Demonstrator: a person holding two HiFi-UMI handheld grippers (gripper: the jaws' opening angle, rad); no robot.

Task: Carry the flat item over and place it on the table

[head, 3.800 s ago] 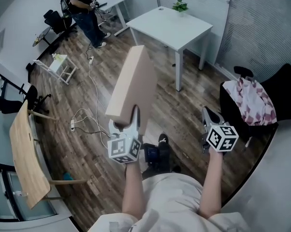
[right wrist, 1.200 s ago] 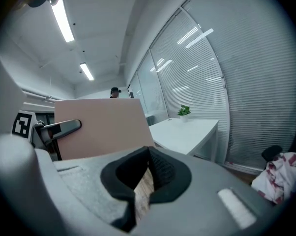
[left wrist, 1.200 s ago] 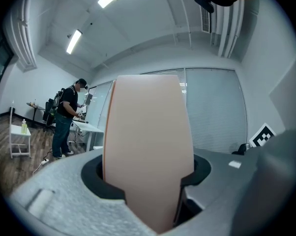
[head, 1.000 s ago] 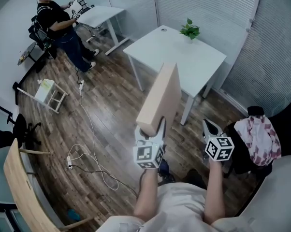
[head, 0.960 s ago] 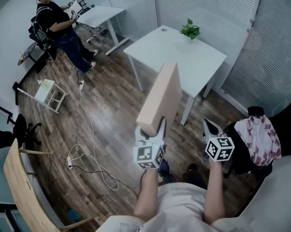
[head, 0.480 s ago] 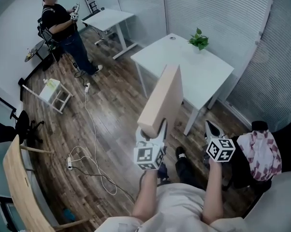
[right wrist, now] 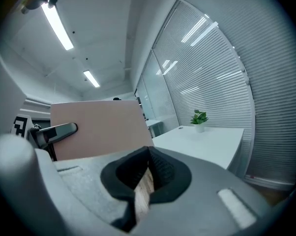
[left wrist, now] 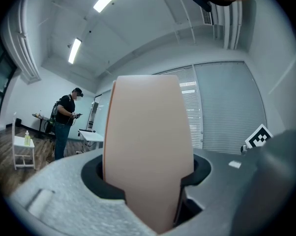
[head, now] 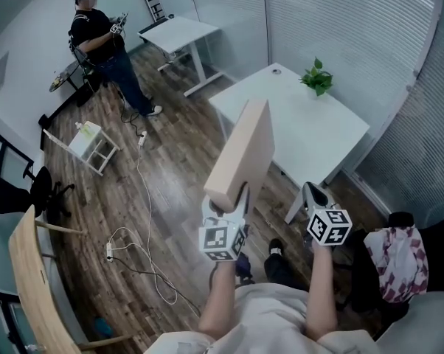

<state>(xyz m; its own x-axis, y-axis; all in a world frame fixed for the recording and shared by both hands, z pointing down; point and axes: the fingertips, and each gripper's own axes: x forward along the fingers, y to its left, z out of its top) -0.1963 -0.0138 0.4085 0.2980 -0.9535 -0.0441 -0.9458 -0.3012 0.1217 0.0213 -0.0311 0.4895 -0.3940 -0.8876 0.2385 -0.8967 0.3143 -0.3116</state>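
So the white square table [head: 303,135] looks way closer than a second ago, nearly there. The left gripper [head: 233,198] is still clamped on the near end of the pale beige flat board [head: 240,153], carried on edge just short of the table's near left side. The right gripper [head: 313,195] is closed on nothing

You have no words, numbers or brand names to read anywhere here. The only print is the black-and-white square code pattern on the marker cube [head: 222,240] of your left gripper [head: 234,198] and on the cube [head: 328,226] of your right gripper [head: 311,192]. These patterns carry no letters.
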